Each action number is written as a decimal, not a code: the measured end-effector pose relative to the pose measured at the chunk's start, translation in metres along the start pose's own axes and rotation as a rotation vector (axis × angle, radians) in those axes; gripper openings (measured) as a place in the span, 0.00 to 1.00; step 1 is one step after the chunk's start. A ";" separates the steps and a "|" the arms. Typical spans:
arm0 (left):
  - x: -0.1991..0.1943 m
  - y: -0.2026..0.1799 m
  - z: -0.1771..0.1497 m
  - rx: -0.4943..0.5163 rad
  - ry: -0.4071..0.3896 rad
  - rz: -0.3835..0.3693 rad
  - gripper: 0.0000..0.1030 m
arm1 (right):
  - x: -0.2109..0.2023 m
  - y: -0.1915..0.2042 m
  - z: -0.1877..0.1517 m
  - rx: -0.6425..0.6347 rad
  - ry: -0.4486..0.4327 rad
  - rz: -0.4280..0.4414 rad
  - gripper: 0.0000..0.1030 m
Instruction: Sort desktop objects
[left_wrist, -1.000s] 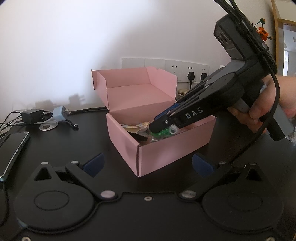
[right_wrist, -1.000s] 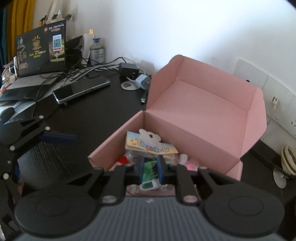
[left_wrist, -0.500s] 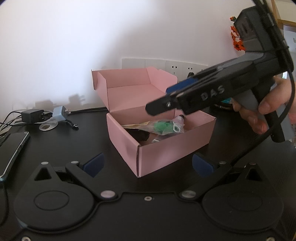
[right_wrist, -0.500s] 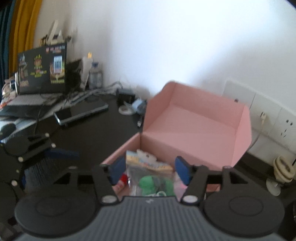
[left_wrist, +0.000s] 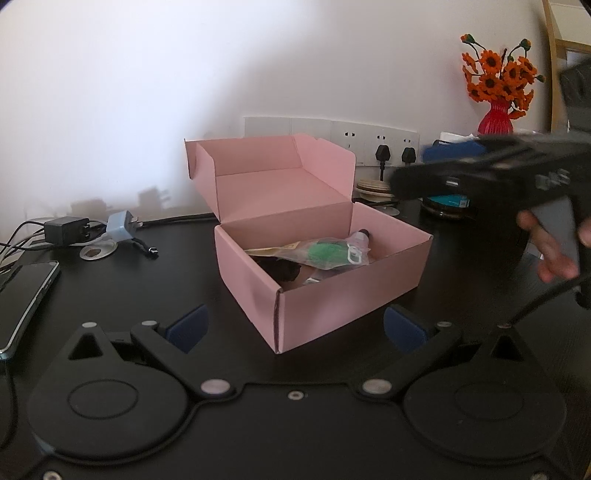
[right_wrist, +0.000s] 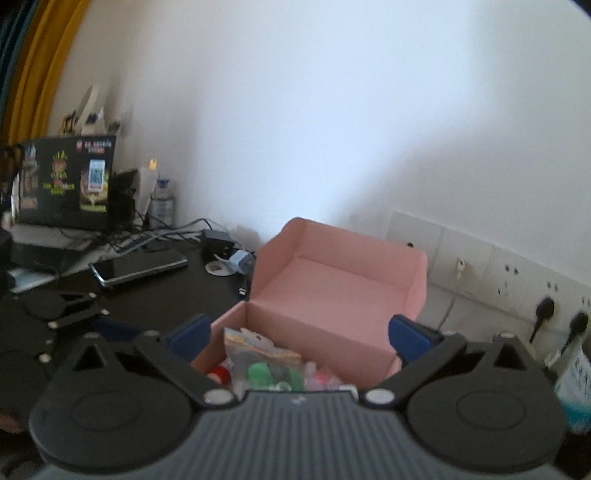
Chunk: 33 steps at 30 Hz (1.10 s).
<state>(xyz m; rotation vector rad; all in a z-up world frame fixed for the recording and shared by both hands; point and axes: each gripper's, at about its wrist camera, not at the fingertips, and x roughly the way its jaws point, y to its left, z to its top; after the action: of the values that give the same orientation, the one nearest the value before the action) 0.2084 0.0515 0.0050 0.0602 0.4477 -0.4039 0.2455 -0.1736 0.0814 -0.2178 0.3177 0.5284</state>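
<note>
Your left tool (left_wrist: 293, 328) sat low over the black desk (left_wrist: 147, 295) with its blue fingers (left_wrist: 186, 328) spread wide, nothing between them; the pink box (left_wrist: 332, 291) stood just ahead of it, lid flap tipped up and back toward the wall sockets (left_wrist: 373, 142); inside lay a clear packet (left_wrist: 321, 253) with something green in it, resting on darker items I could not make out. Your right tool (right_wrist: 299, 338) was splayed open too and carried nothing; from its own camera it hovered above the near edge of the box, looking down at the packet (right_wrist: 262, 365) and some small red and pink bits, all blurred; from the left camera it hung in the air to the right of the box, clear of it, smeared by motion, your right hand (left_wrist: 546, 247) on the handle. Off to the left, a phone (left_wrist: 26, 295) lay flat on the desk; a black adapter (left_wrist: 64, 229) and a pale blue plug (left_wrist: 122, 230) sat near the wall; a red vase of orange flowers (left_wrist: 496, 92) stood far right.
</note>
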 end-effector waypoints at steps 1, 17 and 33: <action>0.000 0.000 0.000 0.003 -0.002 0.001 1.00 | -0.007 -0.002 -0.005 0.025 -0.007 0.000 0.99; -0.006 -0.001 -0.002 0.003 -0.032 0.005 1.00 | -0.079 -0.028 -0.085 0.235 0.078 -0.144 0.99; -0.006 -0.002 -0.001 -0.011 -0.031 0.051 1.00 | -0.086 -0.050 -0.115 0.373 0.080 -0.136 0.99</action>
<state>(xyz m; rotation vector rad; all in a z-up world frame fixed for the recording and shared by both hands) 0.2021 0.0526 0.0072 0.0543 0.4171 -0.3518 0.1739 -0.2877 0.0104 0.1008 0.4694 0.3185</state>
